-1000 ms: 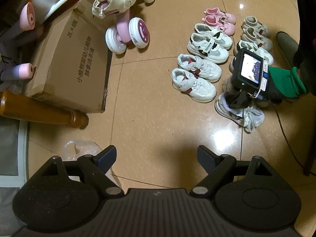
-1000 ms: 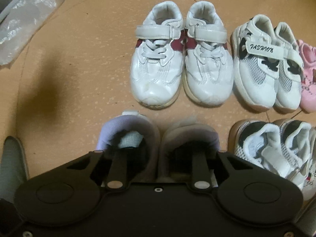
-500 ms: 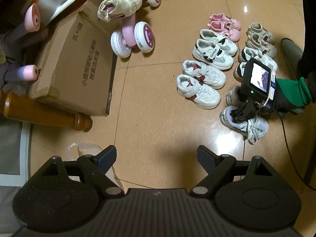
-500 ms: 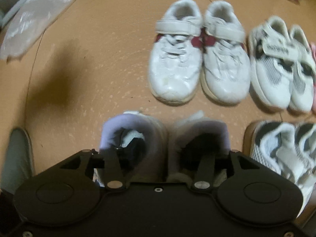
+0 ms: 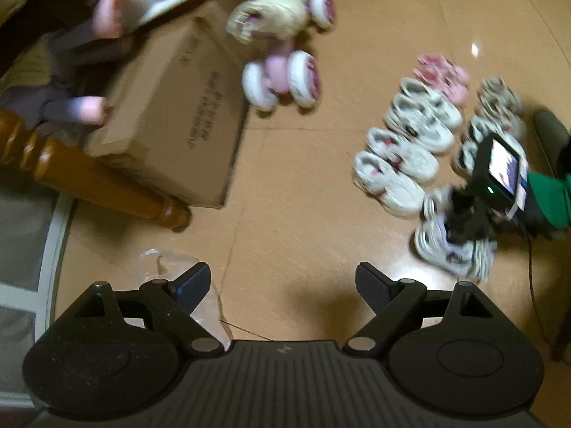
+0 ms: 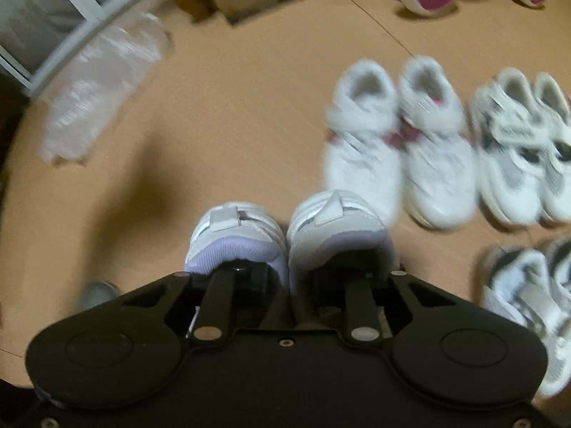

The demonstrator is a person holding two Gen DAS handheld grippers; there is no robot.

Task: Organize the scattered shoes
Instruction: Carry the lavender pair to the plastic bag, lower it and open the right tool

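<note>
A pair of white shoes with lilac collars (image 6: 235, 239) hangs at my right gripper (image 6: 289, 274). One finger sits inside each shoe. The jaws are closing and pinch the two inner walls together. The left wrist view shows the same gripper (image 5: 460, 224) over that pair (image 5: 453, 249), at the near end of the rows. A white pair with red trim (image 6: 396, 164), a white and black pair (image 6: 521, 153) and a pink pair (image 5: 442, 75) stand side by side. My left gripper (image 5: 282, 280) is open over bare floor, holding nothing.
A cardboard box (image 5: 178, 114), a wooden furniture leg (image 5: 92, 178) and a pink wheeled toy (image 5: 282, 71) stand at the left. A clear plastic bag (image 6: 100, 85) lies on the floor. A green sleeve (image 5: 546, 196) holds the right gripper, with a dark shoe (image 5: 549, 128) behind it.
The right gripper rose with the lilac-collared pair, whose toes now show ahead of it. The left gripper rose and rolled, still open; the shoe rows look smaller.
</note>
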